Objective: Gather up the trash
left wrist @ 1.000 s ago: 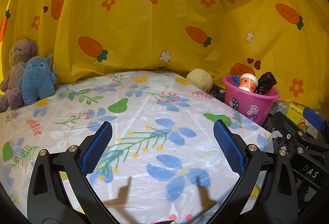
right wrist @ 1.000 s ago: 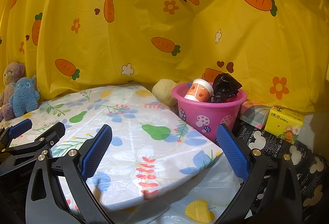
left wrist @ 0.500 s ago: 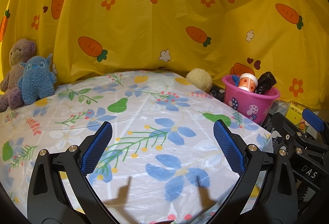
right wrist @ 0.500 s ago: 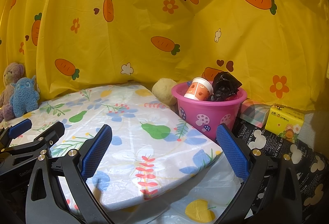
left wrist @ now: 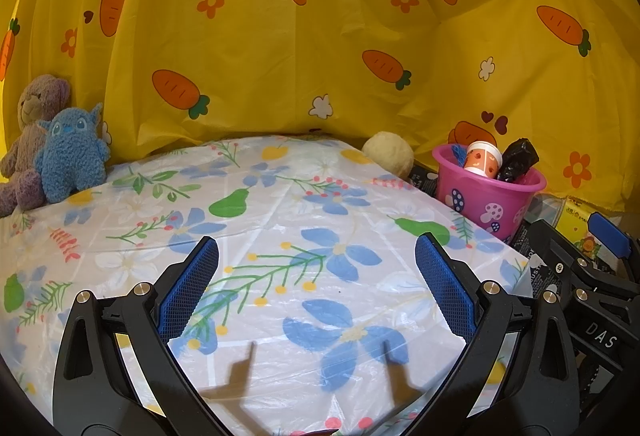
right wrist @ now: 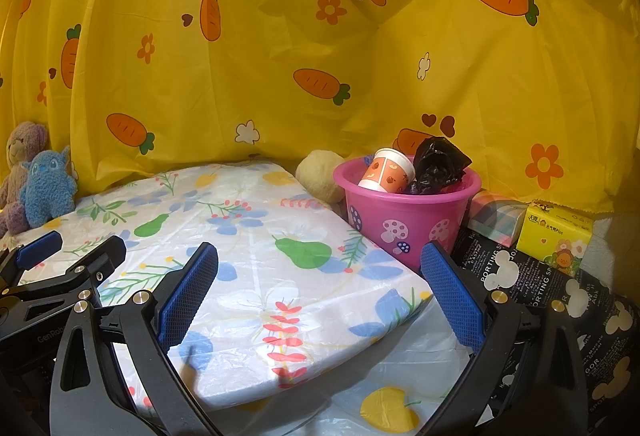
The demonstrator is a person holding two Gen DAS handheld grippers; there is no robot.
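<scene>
Nothing has shifted since the earlier frames: both tools hang where they were. Nearest, the left gripper (left wrist: 316,284) and right gripper (right wrist: 318,290) gape wide with nothing between their blue pads, above the floral table cover (left wrist: 280,236). Farther right, off the table's right edge, the pink bucket (right wrist: 404,216) holds a paper cup (right wrist: 386,170) and crumpled black bag (right wrist: 438,164). Far left sit two plush toys (left wrist: 60,152).

Two plush toys sit together at the far left, a mauve bear (left wrist: 34,124) and a blue monster (left wrist: 70,152). One pink bucket (right wrist: 404,216) holds one paper cup (right wrist: 386,170) and one black bag (right wrist: 438,164). Beside it are one cream ball (right wrist: 320,176) and one yellow tissue pack (right wrist: 554,232).
</scene>
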